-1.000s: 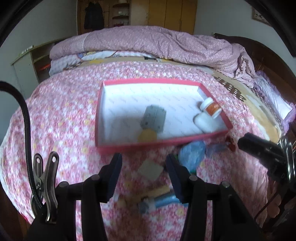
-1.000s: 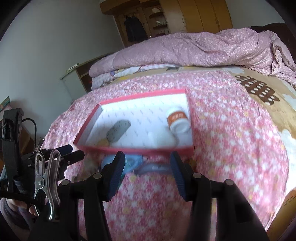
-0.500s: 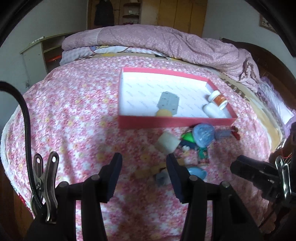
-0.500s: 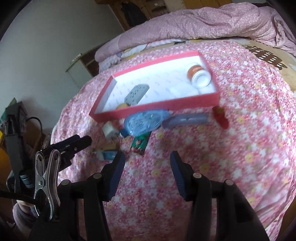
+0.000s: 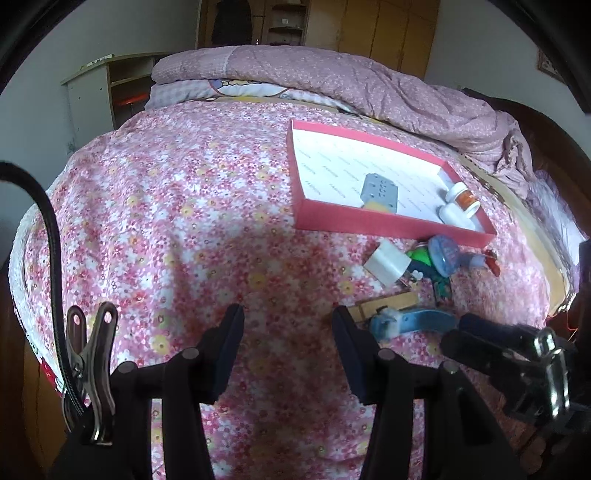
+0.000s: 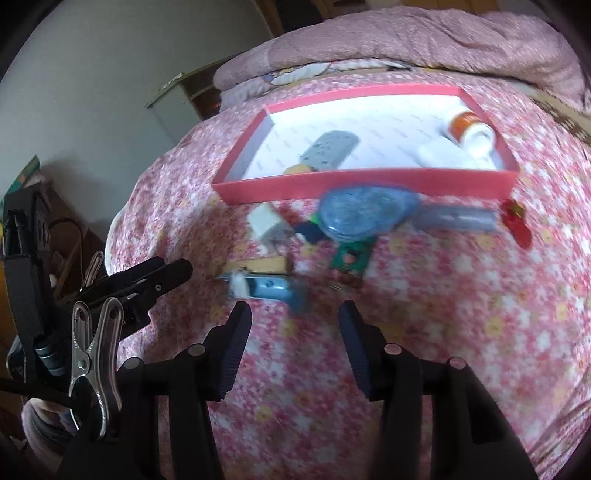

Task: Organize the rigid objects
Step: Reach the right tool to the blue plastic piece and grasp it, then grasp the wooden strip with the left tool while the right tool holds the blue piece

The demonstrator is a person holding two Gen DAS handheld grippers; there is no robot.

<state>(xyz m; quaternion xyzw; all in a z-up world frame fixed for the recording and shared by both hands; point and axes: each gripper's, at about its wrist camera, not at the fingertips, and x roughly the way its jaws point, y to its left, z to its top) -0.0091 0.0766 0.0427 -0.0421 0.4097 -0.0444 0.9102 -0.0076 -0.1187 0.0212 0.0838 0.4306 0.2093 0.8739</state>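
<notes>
The left gripper is hovering at the bottom of its view, jaws spread with only the flowered bed showing between them. The right gripper is hovering likewise, jaws apart and holding nothing. A red box is sitting in the upper right of the left view, holding a grey block and an orange-labelled bottle. Below it, loose items are lying on the bed: a white plug, a blue tape dispenser and a blue clip. The right view is showing the small red piece and green card more plainly, though blurred; the left view alone is showing the wardrobe behind the bed.
</notes>
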